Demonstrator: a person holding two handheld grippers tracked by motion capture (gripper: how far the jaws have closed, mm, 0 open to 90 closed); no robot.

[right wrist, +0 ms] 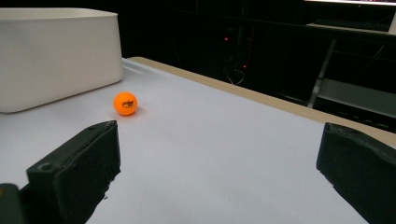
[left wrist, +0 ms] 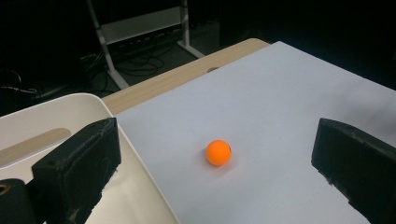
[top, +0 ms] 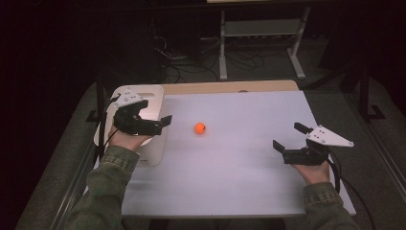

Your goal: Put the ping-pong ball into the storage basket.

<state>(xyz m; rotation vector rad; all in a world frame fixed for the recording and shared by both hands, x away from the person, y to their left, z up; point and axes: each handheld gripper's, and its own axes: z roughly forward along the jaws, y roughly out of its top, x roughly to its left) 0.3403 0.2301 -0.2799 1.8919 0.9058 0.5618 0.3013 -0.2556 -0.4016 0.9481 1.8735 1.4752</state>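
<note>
A small orange plastic ball (top: 199, 128) lies mid-tabletop, between wide-spread left tongs (top: 152, 115) and wide-spread right tongs (top: 288, 136), both empty.

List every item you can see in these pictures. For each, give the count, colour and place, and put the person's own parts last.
ball: 1, orange, on the white sheet, left of centre, apart from the bin
bin: 1, white, at the table's left edge
sheet: 1, white, covering the table top
table: 1, light wood, edge showing beyond the sheet
stand: 1, white, on the floor behind the table
left gripper: 1, black, open, over the bin
right gripper: 1, black, open, near the table's right edge
sleeves: 2, green, bottom
</note>
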